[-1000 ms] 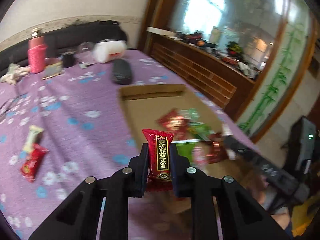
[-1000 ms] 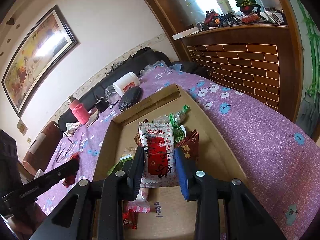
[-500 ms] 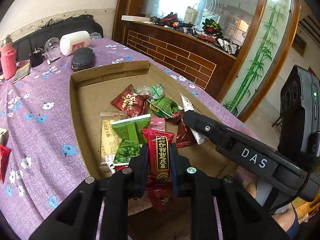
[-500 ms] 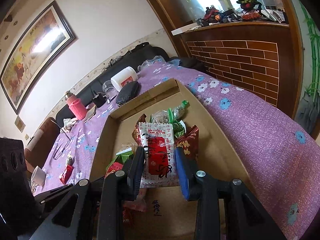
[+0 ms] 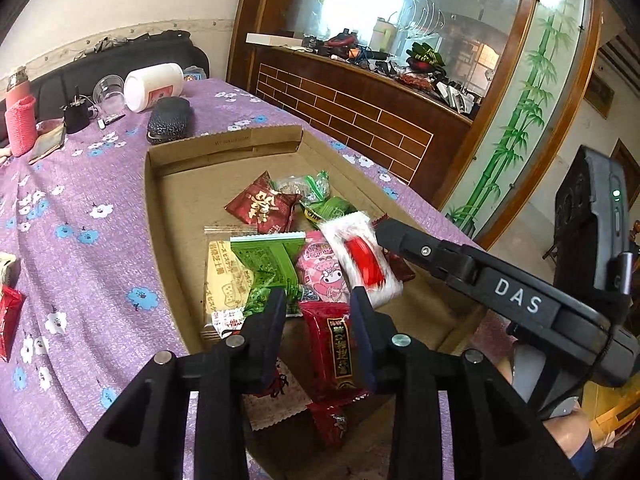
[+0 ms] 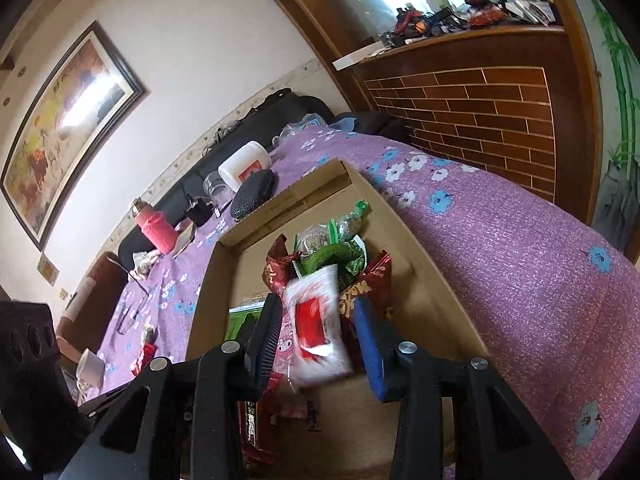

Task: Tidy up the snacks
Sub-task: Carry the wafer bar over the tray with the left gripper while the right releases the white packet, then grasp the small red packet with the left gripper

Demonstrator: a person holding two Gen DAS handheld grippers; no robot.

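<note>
Cardboard box (image 5: 160,216) sits on the counter with purple flowered cloth (image 5: 80,208); everything below placed relative to the box. Left gripper (image 5: 318,312) over the box's near end, jaws apart, dark red snack bar (image 5: 334,354) lying loose between them, touching or not I can't tell. Right gripper (image 6: 316,322) also over the near end, jaws apart; white-and-red packet (image 6: 314,320) motion-blurred in the gap, not pinched. Same packet (image 5: 362,260) in the left view is blurred just off the right gripper's fingertip. Inside the box, mid-floor: green wafer pack (image 5: 268,266), pink cartoon packet (image 5: 324,270), dark red pouch (image 5: 262,208), clear green-ended bag (image 5: 304,186) toward the far wall. Outside the box's left wall, on the cloth: another red snack (image 5: 8,320). Beyond the far wall: black case (image 5: 168,120), white jar (image 5: 154,86) on its side, pink bottle (image 5: 20,120).
</note>
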